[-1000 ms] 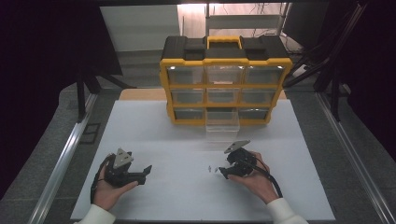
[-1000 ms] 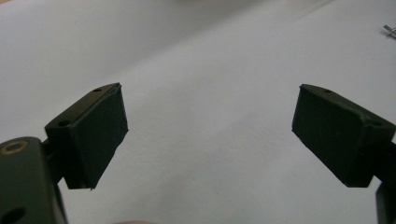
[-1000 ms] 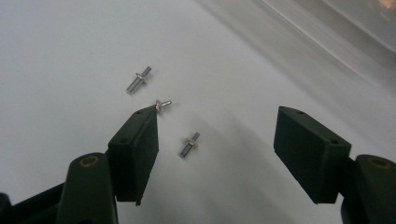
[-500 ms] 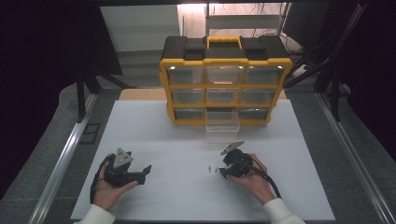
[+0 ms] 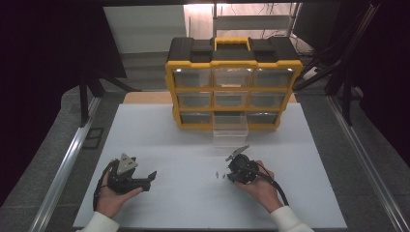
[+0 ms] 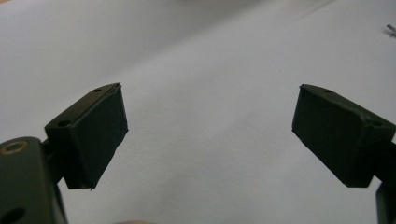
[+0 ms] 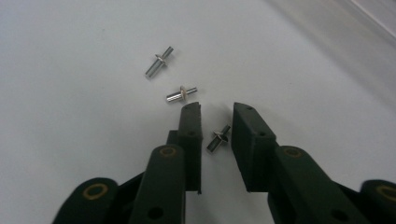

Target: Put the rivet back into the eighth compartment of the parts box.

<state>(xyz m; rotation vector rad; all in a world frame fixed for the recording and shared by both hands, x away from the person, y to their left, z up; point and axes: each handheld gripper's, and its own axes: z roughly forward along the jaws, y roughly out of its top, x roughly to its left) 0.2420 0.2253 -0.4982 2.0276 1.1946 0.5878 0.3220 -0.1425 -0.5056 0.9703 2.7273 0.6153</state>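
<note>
Room: dark all around, with one lamp shining behind a yellow and black plastic drawer cabinet (image 5: 234,87) at the far edge of the white counter (image 5: 183,130).
Open drawer: a clear plastic drawer (image 5: 230,131) is pulled out of the bottom row toward the person, I think so that the small parts can go in or come out of it.
Right claw (image 7: 217,122): it is low over the counter and its jaws have just been closing; now they are narrow, with one small silver metal rivet (image 7: 218,138) between them, but the pads do not seem to press it yet.
Reason: the claw lies almost flat so the tips can reach a part this thin.
Rivet: short shiny pin with a round flange near the middle, lying on its side.
Other rivets: two more (image 7: 159,61) (image 7: 181,94) lie just ahead of the jaws, apart from each other.
Left claw (image 6: 210,135): resting near the counter, jaws wide, nothing in it; it appears to wait.
</note>
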